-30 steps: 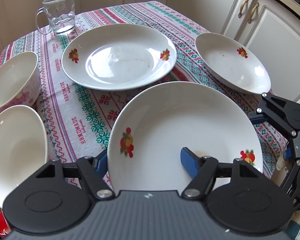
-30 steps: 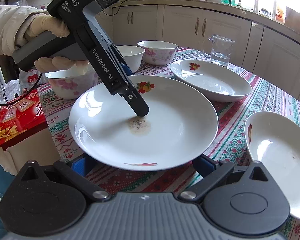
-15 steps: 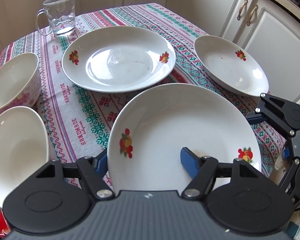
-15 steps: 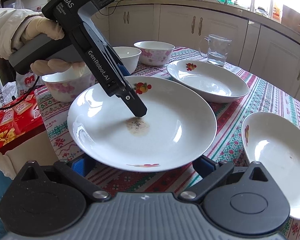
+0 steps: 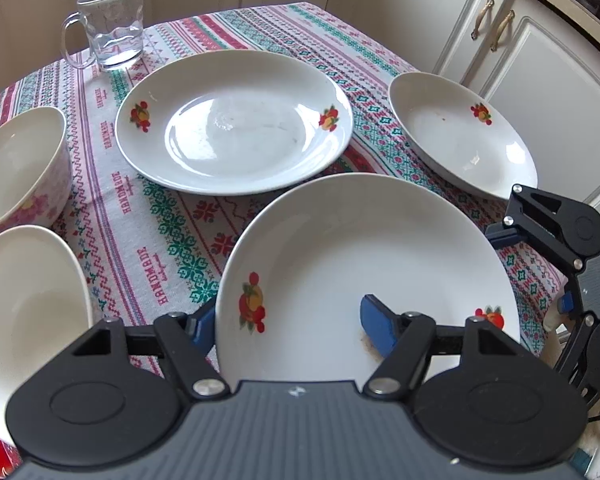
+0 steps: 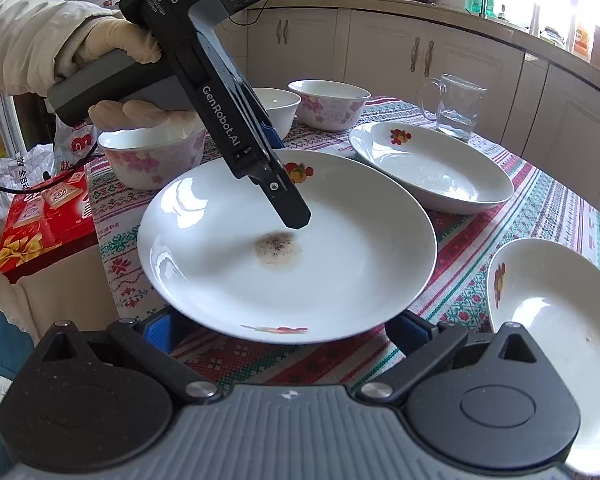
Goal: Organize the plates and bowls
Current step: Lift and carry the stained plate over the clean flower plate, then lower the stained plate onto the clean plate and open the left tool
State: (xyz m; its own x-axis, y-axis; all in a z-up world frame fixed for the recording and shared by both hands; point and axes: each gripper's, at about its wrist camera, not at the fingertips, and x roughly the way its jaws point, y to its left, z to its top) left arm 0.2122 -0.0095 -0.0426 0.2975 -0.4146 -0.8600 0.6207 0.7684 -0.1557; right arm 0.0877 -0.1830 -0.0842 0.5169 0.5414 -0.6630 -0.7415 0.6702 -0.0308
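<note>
While the left gripper (image 5: 288, 320) clamps one edge of a soiled white plate (image 5: 364, 264), lifted and tilted above the patterned tablecloth (image 5: 140, 216), the risk is plain: a pinch at 1 rim point could let the glazed plate pivot or slip and strike the clean plate (image 5: 232, 120) lying ahead of the jaws. One blue pad sits over the plate's well, the other under its rim. The gloved left hand (image 6: 112, 64) angles the tool steeply downward from the plate's far side. The right gripper (image 6: 284, 328) waits with its jaws spread, gripping nothing, the plate's near edge hanging just above them.
</note>
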